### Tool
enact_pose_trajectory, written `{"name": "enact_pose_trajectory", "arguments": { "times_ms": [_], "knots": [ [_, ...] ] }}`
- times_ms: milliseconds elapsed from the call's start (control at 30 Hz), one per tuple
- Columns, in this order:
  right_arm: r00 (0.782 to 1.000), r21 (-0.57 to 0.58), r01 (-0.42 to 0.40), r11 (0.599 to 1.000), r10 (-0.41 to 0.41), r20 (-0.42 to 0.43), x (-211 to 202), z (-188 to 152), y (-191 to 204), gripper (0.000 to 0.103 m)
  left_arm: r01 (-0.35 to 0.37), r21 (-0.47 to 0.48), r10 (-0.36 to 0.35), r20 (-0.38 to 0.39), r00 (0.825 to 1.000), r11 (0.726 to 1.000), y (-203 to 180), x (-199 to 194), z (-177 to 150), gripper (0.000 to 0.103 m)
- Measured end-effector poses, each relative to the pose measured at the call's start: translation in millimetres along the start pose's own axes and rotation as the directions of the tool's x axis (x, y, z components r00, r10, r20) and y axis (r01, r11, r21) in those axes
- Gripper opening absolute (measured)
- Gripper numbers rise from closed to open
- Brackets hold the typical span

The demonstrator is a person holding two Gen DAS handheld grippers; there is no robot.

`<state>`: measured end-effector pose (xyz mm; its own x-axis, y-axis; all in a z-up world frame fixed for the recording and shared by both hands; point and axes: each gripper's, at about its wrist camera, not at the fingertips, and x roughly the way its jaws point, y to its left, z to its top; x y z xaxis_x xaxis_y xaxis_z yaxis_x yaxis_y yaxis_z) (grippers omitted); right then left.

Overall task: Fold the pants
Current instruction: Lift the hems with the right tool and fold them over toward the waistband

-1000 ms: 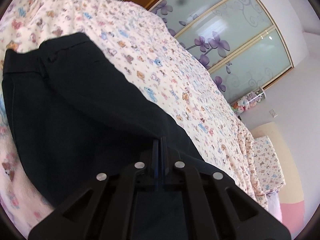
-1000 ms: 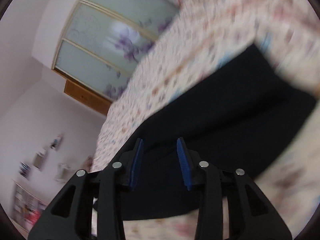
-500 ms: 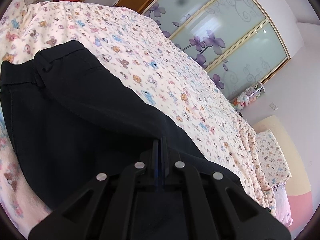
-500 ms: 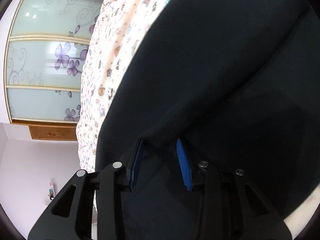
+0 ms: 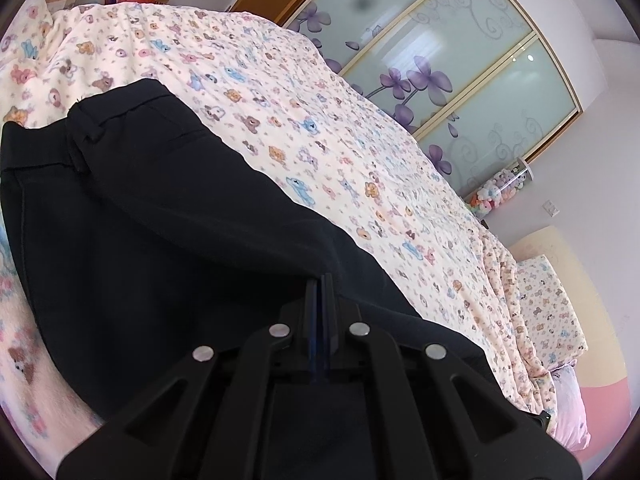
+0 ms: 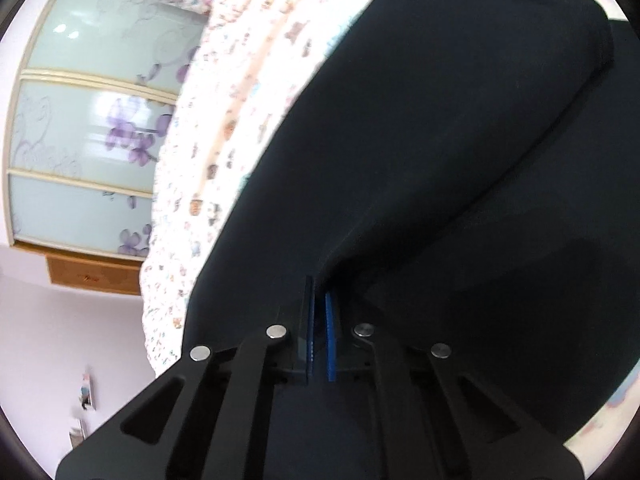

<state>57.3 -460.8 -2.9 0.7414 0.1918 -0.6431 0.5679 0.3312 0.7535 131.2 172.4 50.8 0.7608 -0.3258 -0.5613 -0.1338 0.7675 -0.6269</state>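
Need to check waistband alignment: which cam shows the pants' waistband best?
Left wrist. The waistband of the black pants is sharp there, belt loop visible, lying on the bear-print bedspread. Right wrist shows only plain dark cloth pinched in the right gripper; no waistband detail.

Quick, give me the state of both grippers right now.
Left gripper: shut on the black pants.
Right gripper: shut on the black pants, pinching a fold of the fabric.

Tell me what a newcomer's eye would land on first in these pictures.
The black pants spread across the teddy-bear bedspread, filling the lower left. Next, both grippers pinching the fabric: the left gripper and the right gripper. Behind the bed, the purple-flowered wardrobe doors.
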Motion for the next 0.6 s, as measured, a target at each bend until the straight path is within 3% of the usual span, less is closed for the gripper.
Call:
{"name": "enact_pose_trajectory", "arguments": {
  "times_ms": [200,367,433,600],
  "knots": [
    [0.994,-0.133,-0.081,0.988,0.09,0.064,-34.6,-1.2,20.4,0.004,0.01,-0.003,-0.01,-0.01,1.0,1.0,0.9,-3.1,3.2,0.001],
    [0.969,-0.276,-0.145,0.95,0.193,0.156,-99.5,-0.4,34.3,0.004,0.012,0.005,-0.012,0.024,1.0,1.0,2.7,-19.8,5.3,0.001],
    [0.964,-0.291,-0.186,0.938,0.232,0.131,-116.7,-4.4,26.8,0.004,0.013,0.014,-0.014,0.039,0.999,1.0,6.8,-32.7,1.8,0.001],
    [0.983,-0.309,-0.133,0.942,0.166,0.084,-115.4,-24.8,-2.8,0.004,-0.004,0.001,0.004,0.017,1.0,1.0,29.4,-48.5,-25.3,0.001]
  ]
}}
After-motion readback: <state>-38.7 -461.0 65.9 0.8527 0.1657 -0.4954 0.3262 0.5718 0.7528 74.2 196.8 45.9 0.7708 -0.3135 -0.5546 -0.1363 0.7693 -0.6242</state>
